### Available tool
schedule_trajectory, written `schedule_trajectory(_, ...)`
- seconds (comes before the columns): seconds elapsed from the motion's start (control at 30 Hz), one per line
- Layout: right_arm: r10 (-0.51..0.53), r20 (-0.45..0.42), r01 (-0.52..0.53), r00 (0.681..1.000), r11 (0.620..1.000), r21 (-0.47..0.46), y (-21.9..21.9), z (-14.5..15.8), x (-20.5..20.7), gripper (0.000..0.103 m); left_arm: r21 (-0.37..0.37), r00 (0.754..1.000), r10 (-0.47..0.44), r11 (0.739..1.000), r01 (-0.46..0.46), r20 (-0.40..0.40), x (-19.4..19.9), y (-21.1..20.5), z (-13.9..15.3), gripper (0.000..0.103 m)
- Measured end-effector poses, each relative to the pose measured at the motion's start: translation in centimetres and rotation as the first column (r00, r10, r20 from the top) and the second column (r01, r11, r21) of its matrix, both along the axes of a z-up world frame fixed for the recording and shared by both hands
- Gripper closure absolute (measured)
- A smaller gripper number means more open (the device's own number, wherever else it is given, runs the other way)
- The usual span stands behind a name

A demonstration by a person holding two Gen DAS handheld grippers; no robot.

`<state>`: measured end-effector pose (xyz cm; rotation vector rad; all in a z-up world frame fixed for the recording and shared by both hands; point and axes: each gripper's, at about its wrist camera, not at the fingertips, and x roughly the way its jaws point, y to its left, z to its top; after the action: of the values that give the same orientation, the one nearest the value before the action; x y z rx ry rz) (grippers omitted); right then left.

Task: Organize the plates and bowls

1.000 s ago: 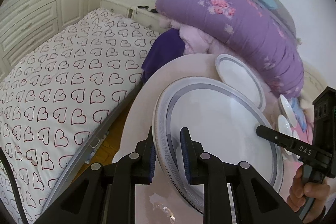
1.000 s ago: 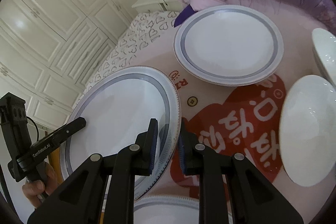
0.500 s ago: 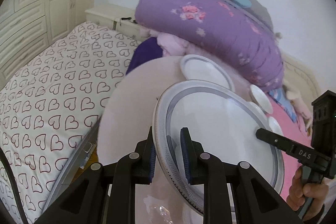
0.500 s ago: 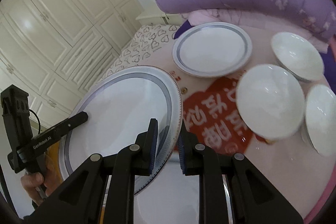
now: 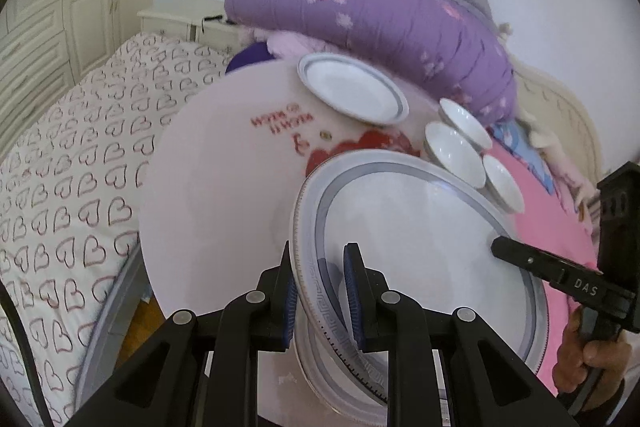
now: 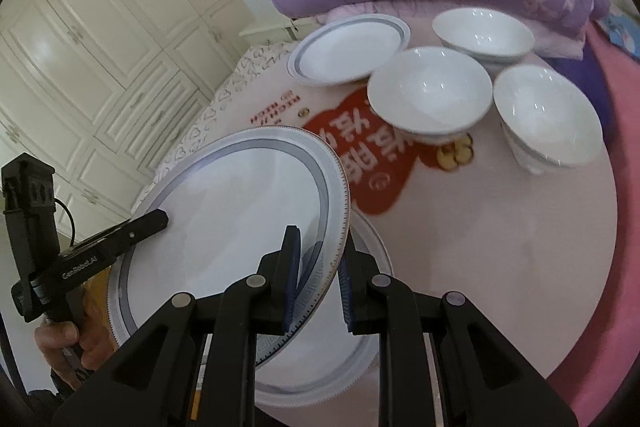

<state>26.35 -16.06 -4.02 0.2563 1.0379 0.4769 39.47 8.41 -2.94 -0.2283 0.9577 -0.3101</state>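
Both grippers hold one large white plate with a grey ring (image 5: 412, 247) (image 6: 224, 227) by opposite rims, above the round pale table. My left gripper (image 5: 320, 291) is shut on its near rim; my right gripper (image 6: 316, 275) is shut on the other rim. A second large plate (image 6: 344, 367) lies on the table right under the held one. A smaller ringed plate (image 5: 352, 91) (image 6: 348, 47) sits at the table's far side. Three white bowls (image 6: 428, 91) (image 6: 484, 31) (image 6: 548, 115) stand close together beside it.
The round table (image 6: 500, 247) has a red printed emblem (image 6: 360, 155) in the middle. A rolled purple quilt (image 5: 360, 7) lies behind the table. A heart-patterned bed (image 5: 60, 167) is on the left, white wardrobes (image 6: 80, 47) beyond. Pink bedding (image 5: 560, 227) lies to the right.
Both grippers have carried the large plate back and up from the far plate, over the second large plate. The bowls and the emblem have come into view.
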Motion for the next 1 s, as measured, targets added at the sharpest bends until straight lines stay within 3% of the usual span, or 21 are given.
schedule_trajectory(1.0,0.018,-0.081,-0.022,0.997,0.999,-0.048,-0.6,-4.6,-1.8,0.084,0.079,0.999,-0.018,0.997,0.022,-0.048,0.9,-3.4,-5.0,0.084)
